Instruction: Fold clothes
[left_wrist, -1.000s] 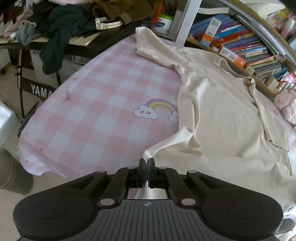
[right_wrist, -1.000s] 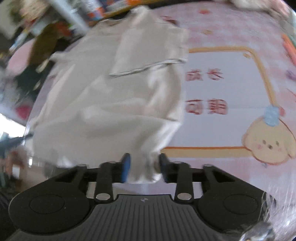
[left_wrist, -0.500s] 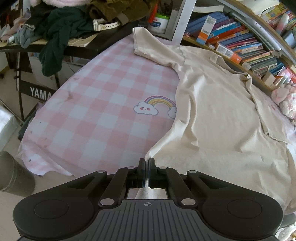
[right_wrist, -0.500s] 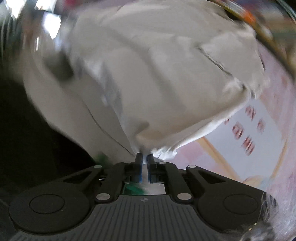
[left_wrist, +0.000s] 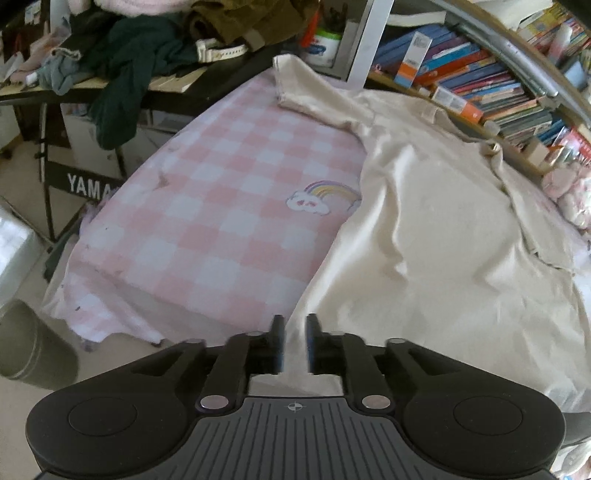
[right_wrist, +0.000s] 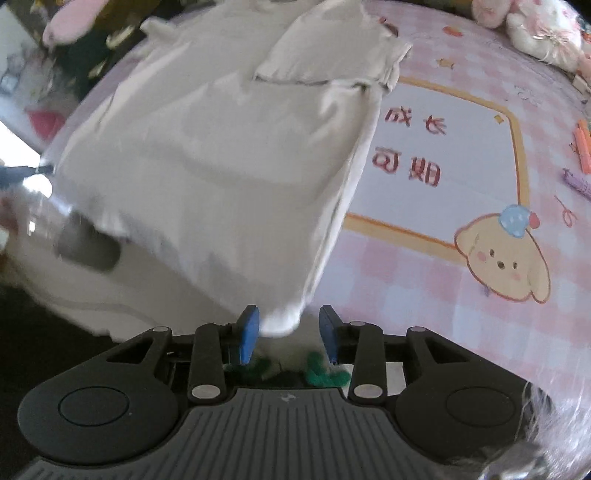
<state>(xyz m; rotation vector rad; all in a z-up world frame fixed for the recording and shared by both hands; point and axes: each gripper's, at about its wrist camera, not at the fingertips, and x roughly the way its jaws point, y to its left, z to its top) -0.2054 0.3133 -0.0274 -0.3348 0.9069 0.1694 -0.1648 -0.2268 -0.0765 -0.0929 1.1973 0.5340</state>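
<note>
Pink checked bedsheet (left_wrist: 207, 236) with rainbow print (left_wrist: 325, 194), bookshelf (left_wrist: 476, 88), dark clothes pile (left_wrist: 147, 48), plush toy (right_wrist: 543, 33)

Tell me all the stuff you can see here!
T-shirt: one, cream, spread on the bed's right side, its bottom corners between both tongs.
Bed sheet: one, pink and white checks, with a rainbow and a puppy picture.
Books: many, mixed colours, on the shelf behind the bed.
Clothes pile: one heap, dark green and brown, on the stand at the far left.
Bin: one, grey-green, on the floor at the left.
Soft toys: a few, pink and white, at the bed's far edge.
Left tongs: black, slightly open around the shirt's corner.
Right tongs: black with blue pads, open.
</note>
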